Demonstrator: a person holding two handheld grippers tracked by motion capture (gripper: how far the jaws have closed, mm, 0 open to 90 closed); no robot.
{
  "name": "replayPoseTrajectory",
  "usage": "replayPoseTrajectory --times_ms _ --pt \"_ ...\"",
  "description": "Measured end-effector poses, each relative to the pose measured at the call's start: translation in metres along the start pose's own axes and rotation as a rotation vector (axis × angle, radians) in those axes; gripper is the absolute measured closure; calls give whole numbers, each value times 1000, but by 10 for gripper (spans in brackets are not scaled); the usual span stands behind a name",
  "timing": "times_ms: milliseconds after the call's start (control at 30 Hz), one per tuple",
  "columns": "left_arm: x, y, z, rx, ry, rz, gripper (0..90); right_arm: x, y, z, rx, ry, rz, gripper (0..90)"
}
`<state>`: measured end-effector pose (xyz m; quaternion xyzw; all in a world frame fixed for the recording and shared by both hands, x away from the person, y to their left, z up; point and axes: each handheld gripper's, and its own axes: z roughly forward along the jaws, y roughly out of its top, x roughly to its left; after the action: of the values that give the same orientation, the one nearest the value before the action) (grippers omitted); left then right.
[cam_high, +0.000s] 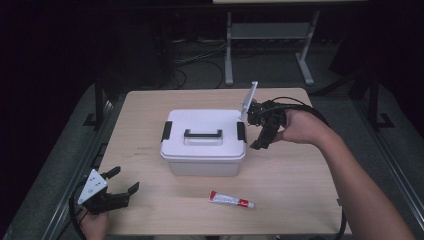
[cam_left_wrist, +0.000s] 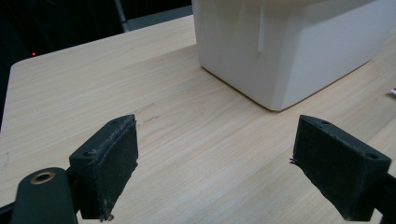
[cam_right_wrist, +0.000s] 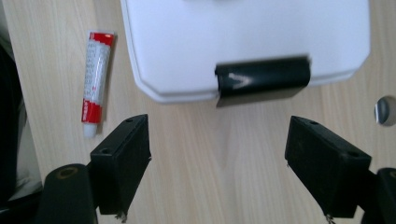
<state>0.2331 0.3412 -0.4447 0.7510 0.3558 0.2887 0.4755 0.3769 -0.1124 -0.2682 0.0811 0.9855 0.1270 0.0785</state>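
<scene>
A white lidded box (cam_high: 204, 142) with a black handle (cam_high: 202, 134) stands in the middle of the table. Black latches sit at both of its ends. My right gripper (cam_high: 254, 127) hovers at the box's right end, open and empty. In the right gripper view its jaws (cam_right_wrist: 217, 168) straddle the right latch (cam_right_wrist: 262, 80) from just outside the lid (cam_right_wrist: 243, 37). A red and white tube (cam_high: 231, 200) lies in front of the box, and the tube (cam_right_wrist: 95, 81) is beside the lid. My left gripper (cam_high: 125, 179) rests open near the front left corner, facing the box (cam_left_wrist: 289, 51).
The light wooden table (cam_high: 300, 170) has bare room on every side of the box. A small grey round spot (cam_right_wrist: 384, 110) shows on the tabletop near the right jaw. Behind the table stand another table's metal legs (cam_high: 229, 50), with cables on the dark floor.
</scene>
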Motion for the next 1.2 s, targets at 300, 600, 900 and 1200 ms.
replayPoseTrajectory --times_ms 300,600,900,1200 --pt "0 0 0 1 2 1 135 -1 31 1 -14 17 -45 230" --pt "0 1 2 2 -1 4 136 0 55 5 -23 38 -78 279" --pt "0 1 1 2 0 8 135 3 98 19 -20 66 -133 454" --pt "0 0 2 -1 -2 -1 135 8 130 38 5 94 -183 577"
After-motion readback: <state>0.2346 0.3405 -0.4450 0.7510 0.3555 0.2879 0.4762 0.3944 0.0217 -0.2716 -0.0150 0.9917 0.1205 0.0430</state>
